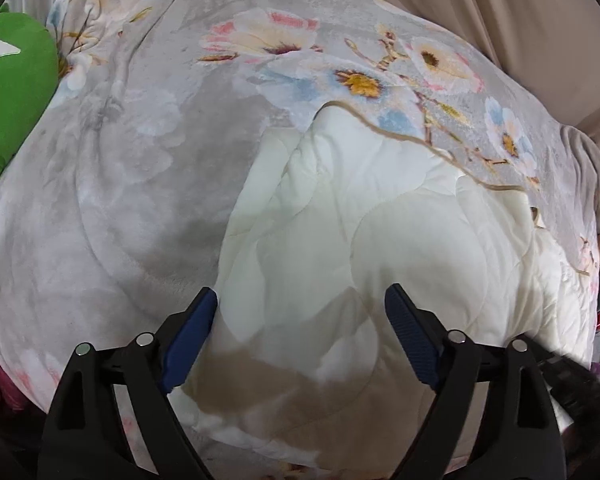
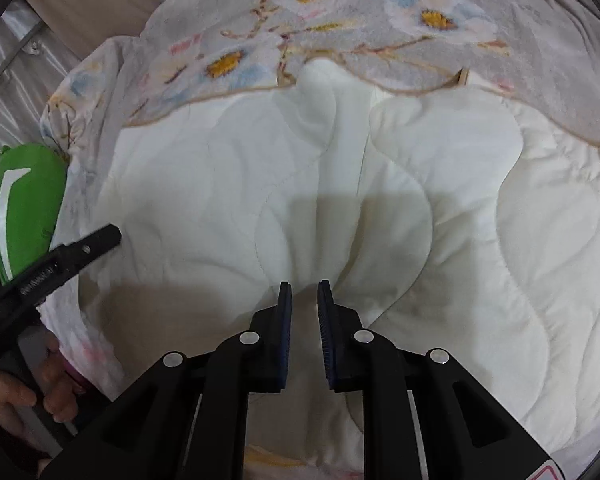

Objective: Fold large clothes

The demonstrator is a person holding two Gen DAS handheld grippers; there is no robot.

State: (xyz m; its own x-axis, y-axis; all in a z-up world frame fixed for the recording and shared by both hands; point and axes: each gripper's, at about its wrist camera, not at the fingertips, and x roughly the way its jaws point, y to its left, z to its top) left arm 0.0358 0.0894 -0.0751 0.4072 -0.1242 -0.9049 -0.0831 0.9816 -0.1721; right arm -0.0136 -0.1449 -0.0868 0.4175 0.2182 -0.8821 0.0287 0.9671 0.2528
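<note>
1. Left wrist view: left gripper (image 1: 300, 308) spread wide over the quilt (image 1: 340, 240), nothing between the blue pads (image 1: 190, 332), no cloth pinched.
2. Same view: quilt spread across the bed, cream quilted underside turned up over the grey floral face (image 1: 120, 140); tan-piped edge (image 1: 380, 126) curving across the flowers. Green cushion (image 1: 12, 112) at the far left, beige curtain (image 1: 520, 20) behind.
3. Right wrist view: right gripper (image 2: 304, 292) nearly shut, only a narrow slot between the pads; a ridge of cream cloth rising right at the tips, creases fanning away from them. Probably a thin pinch of the quilt (image 2: 420, 200), though actual pad contact hard to confirm.
4. Same view: one finger of the other gripper (image 2: 88, 246) poking in from the left over the quilt's edge, a hand (image 2: 16, 396) around its handle below. Green cushion (image 2: 24, 208) beside the quilt's left edge.
5. Step in hand, as a judgement: one fold laid over, left side let go, right side apparently holding a gather near the front edge.
6. Next move, as a judgement: fresh grip needed for the left jaws on the near edge or corner, then both lifting together and carrying the edge across, keeping it level to avoid bunching in thick padding.
</note>
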